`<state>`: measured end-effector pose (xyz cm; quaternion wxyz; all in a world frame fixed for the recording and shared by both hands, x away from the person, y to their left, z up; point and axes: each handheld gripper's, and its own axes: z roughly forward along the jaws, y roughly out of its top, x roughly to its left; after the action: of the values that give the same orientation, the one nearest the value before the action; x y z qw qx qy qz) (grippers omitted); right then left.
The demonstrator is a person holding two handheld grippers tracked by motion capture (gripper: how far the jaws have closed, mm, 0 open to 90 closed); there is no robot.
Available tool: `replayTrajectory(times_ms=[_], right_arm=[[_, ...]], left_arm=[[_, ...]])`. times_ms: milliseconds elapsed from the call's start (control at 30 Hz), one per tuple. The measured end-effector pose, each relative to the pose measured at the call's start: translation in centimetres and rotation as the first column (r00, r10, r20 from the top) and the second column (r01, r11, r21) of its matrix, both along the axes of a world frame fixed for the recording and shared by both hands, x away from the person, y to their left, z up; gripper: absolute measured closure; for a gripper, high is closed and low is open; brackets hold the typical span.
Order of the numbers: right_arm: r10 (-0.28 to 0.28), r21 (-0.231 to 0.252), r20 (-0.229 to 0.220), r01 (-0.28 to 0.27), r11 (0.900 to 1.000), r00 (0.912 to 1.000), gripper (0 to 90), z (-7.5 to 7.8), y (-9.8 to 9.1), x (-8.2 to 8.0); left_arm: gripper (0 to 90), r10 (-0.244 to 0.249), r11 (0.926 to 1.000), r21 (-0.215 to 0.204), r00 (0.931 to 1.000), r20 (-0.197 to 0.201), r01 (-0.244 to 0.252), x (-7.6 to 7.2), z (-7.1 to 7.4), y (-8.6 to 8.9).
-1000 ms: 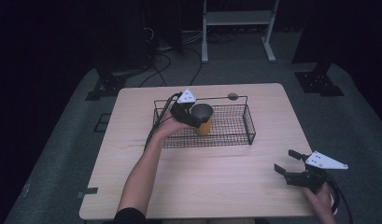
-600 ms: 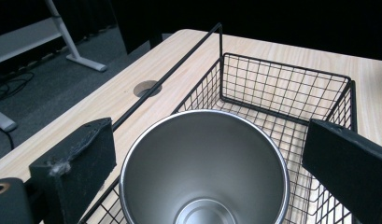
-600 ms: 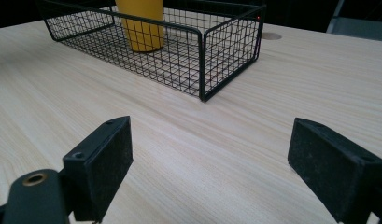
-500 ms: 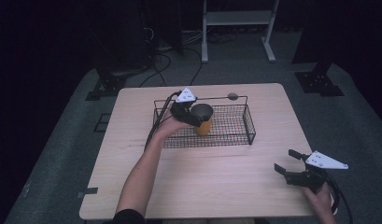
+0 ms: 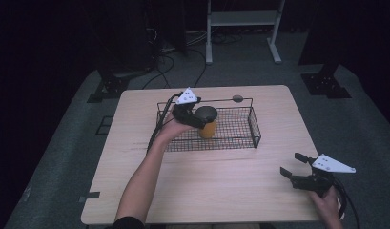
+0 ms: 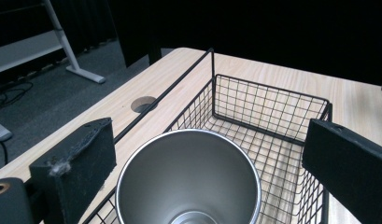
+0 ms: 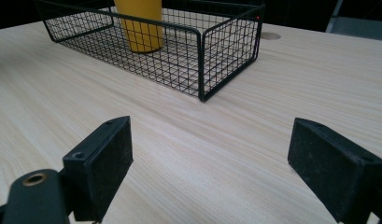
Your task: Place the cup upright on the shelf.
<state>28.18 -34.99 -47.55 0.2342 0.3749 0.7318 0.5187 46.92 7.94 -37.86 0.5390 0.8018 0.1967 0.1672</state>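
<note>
Inside the black wire basket point(image 5: 240, 136) at the far middle of the wooden table point(image 5: 207, 186), a yellow tumbler point(image 5: 208, 128) with a bare steel interior stands upright toward the basket's left end, its base apparently down on the mesh floor. Around it hangs the left gripper point(image 6: 212, 163), whose jaws are spread wide: in the left gripper view each black pad sits clear of the steel rim with a gap on both sides, so nothing is pinched. In the high view the same gripper point(image 5: 195, 114) sits just at the tumbler's rim, with the person's forearm reaching in from below. Near the table's right front corner the right gripper point(image 5: 297, 167) rests low over bare wood, well apart from the basket, and its jaws are likewise parted with only tabletop between them point(image 7: 207, 154); from there the tumbler point(image 7: 138, 23) shows through the basket's mesh wall point(image 7: 228, 46). Judging by this layout, the placing of the tumbler into the basket looks essentially done, since it stands unsupported inside. What seems left is only to lift the left gripper up and away without knocking the rim.
</note>
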Motion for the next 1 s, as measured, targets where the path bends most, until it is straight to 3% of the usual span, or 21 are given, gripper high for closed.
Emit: replayTrajectory(times_ms=[1000], right_arm=[[-0.002,-0.004,-0.002,0.002,1.0,1.0,13.0,0.0,0.1,0.0]], left_arm=[[2.2,-0.036,0.9973,-0.063,0.9989,0.029,0.037,-3.7,0.0,1.2]])
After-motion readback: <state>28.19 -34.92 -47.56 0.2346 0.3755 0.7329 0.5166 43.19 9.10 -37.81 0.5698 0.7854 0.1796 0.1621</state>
